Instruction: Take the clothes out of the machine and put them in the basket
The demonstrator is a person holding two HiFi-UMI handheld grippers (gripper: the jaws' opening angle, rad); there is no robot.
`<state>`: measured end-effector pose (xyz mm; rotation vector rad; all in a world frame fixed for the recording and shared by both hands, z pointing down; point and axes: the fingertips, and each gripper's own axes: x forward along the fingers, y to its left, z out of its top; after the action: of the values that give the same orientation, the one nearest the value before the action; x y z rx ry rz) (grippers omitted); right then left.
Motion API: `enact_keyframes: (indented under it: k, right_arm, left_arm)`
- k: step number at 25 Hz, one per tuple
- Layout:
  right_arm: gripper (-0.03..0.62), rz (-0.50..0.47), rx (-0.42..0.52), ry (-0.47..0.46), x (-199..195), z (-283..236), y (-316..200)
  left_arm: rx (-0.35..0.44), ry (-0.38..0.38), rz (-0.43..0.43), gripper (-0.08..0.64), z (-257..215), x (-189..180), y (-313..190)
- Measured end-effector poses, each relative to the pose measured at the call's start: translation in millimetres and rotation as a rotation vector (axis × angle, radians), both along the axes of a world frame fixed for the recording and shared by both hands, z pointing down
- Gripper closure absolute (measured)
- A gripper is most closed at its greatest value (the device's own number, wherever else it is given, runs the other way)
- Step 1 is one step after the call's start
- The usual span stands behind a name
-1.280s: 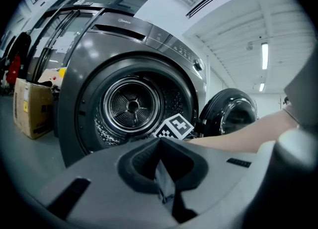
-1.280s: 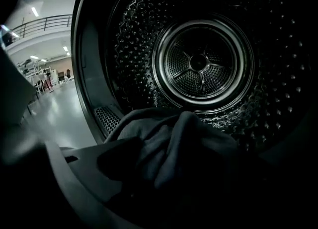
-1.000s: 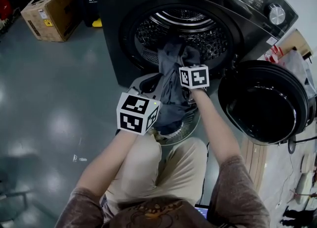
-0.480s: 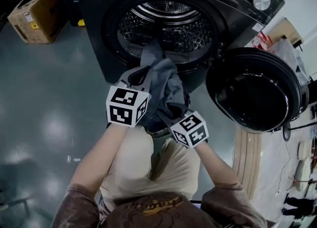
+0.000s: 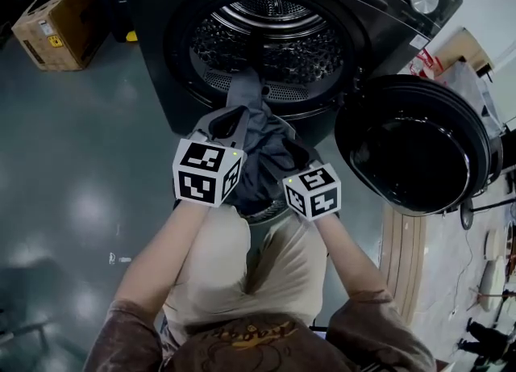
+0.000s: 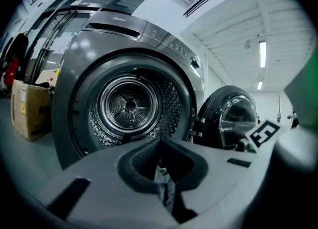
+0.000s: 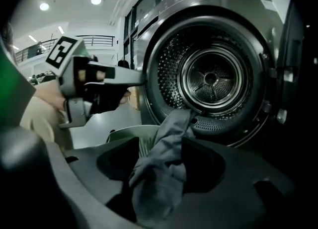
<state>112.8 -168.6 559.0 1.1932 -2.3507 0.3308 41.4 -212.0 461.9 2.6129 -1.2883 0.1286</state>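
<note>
A: Left tool (image 6: pixel 160 142)?
B: Pressed onto the grey garment's (image 5: pixel 262 148) 9 o'clock edge.
A: Right tool (image 7: pixel 161 146)?
B: Jaws just opened, cloth slack between them. The garment runs 12 to 6, machine (image 5: pixel 157 64) lip down to basket (image 7: pixel 124 137); its 12 o'clock end lies nearer the left tool.

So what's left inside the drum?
Nothing loose shows in the drum: its perforated wall and back plate are bare. One end of the grey garment lies over the front lip and hides the floor just behind it.
</note>
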Motion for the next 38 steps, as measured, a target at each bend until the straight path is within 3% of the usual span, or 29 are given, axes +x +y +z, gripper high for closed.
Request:
enact_keyframes:
  k: [5, 9, 15, 18, 21, 24, 30, 38]
  right_arm:
    - [0.314, 0.017, 0.033, 0.032, -20.1, 9.0, -86.3]
    - [0.295, 0.072, 0.014, 0.122, -28.4, 35.8, -145.2]
    - [0.307, 0.157, -0.013, 0.147, -24.5, 48.4, -188.0]
    - [0.356, 0.19, -0.001, 0.153, -18.7, 47.1, -196.5]
    - [0.418, 0.204, 0.014, 0.178, -11.9, 45.4, -195.8]
    - [0.555, 0.19, 0.006, 0.161, -7.4, 40.0, -187.3]
    - [0.566, 0.037, 0.055, 0.091, -11.3, 4.7, -116.2]
    - [0.566, -0.012, 0.049, 0.009, -2.5, -20.1, -20.3]
  left_arm:
    - [0.006, 0.007, 0.007, 0.554, -2.5, 1.7, 3.1]
    - [0.001, 0.021, -0.005, 0.554, -3.8, -4.0, 4.7]
    - [-0.005, 0.033, -0.023, 0.554, -7.0, -18.4, 4.0]
    - [-0.007, 0.041, -0.027, 0.554, -8.2, -23.6, 3.0]
    - [-0.01, 0.042, -0.025, 0.554, -7.4, -24.9, 2.3]
    - [-0.013, 0.043, -0.026, 0.554, -6.0, -25.4, 1.5]
    - [-0.019, 0.04, -0.034, 0.554, -2.1, -28.8, -1.7]
    - [-0.018, 0.019, -0.022, 0.554, 1.6, -19.4, -2.9]
